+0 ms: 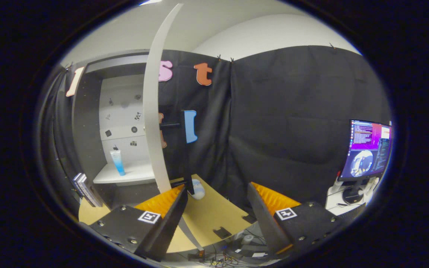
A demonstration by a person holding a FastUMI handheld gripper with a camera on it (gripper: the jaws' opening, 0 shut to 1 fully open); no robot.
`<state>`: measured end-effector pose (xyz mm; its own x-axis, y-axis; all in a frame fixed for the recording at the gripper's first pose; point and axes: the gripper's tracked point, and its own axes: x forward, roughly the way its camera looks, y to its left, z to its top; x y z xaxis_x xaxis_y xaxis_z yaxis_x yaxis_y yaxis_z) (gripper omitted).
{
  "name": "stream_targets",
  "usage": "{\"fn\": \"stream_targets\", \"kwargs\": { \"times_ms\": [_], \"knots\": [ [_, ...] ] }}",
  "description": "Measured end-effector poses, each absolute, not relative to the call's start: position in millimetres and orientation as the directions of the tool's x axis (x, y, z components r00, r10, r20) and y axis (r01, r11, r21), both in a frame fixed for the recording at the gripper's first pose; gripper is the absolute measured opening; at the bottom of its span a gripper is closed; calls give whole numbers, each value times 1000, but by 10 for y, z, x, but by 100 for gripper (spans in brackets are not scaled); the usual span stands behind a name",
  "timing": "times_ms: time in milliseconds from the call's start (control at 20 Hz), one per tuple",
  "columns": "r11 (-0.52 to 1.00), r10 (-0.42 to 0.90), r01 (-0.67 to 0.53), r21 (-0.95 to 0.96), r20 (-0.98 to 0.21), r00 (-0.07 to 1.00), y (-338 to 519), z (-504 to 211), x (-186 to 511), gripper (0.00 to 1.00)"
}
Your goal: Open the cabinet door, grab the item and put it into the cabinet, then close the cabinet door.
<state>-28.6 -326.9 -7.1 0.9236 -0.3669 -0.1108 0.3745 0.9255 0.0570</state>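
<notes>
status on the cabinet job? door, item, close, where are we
Done: the cabinet door stands open, edge-on ahead of the fingers, and a blue tube stands upright on the cabinet shelf, so placing looks finished. In hand: nothing; the gripper is open and empty. Left: closing the door.

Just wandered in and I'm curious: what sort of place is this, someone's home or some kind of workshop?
Probably a test booth made up like a home corner. Black cloth walls it in, a cabinet stands with its door open and a tube inside, and a monitor runs nearby. The gripper is open, holding nothing.
</notes>
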Motion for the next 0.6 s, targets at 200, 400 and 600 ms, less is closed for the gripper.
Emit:
{"fn": "stream_targets", "kwargs": {
  "times_ms": [200, 400, 600],
  "knots": [
    [946, -316, 321, 44, -95, 944, -2995, -69, -331, 97],
    [984, -165, 170, 48, -87, 982, -2504, -82, -307, 97],
    [997, -20, 25, 72, -77, 997, -1997, -106, -198, 97]
  ]
}}
